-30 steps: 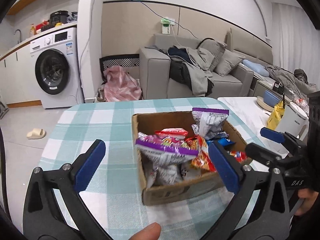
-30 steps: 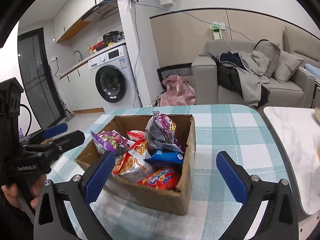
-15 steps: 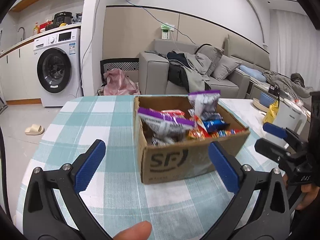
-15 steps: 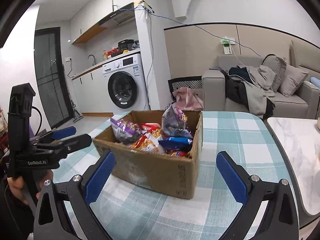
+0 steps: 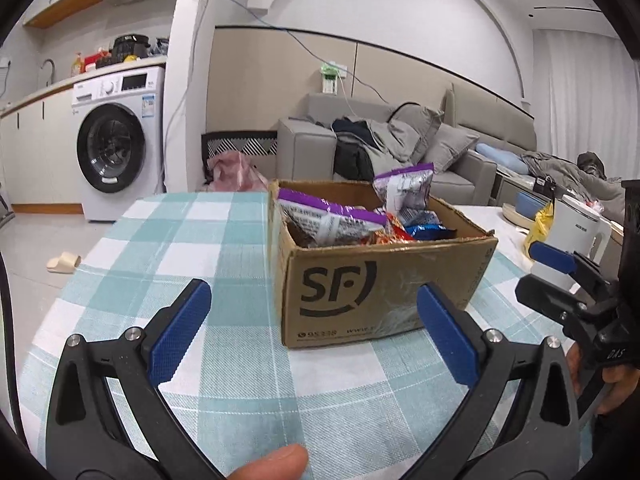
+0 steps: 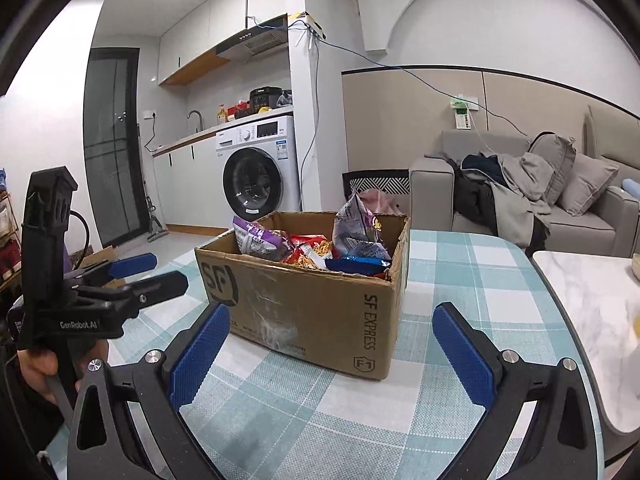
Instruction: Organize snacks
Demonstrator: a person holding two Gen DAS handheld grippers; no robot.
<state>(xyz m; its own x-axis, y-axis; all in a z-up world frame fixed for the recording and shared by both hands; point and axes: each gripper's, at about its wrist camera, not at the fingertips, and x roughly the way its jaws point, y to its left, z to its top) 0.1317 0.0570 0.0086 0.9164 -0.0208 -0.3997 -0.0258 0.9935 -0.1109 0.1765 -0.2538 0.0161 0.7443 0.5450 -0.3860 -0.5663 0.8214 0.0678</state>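
Observation:
A brown cardboard box (image 5: 380,292) marked SF stands on the checked tablecloth (image 5: 192,240); it also shows in the right wrist view (image 6: 320,312). It holds several snack bags, among them a purple bag (image 5: 328,220), an upright purple bag (image 6: 358,228) and a blue packet (image 6: 360,265). My left gripper (image 5: 316,340) is open and empty, low in front of the box. My right gripper (image 6: 334,354) is open and empty, in front of the box's right corner. Each gripper shows in the other's view, the right one (image 5: 560,276) and the left one (image 6: 144,274).
A white marble side table (image 6: 592,304) adjoins the table's right edge, with a white kettle (image 5: 580,236) and a yellow bag (image 5: 540,224) on it. Behind are a grey sofa (image 5: 400,156) and a washing machine (image 5: 116,144).
Both grippers have dropped lower toward the table, so I now see the box from the side instead of from above. Both stayed open and empty.

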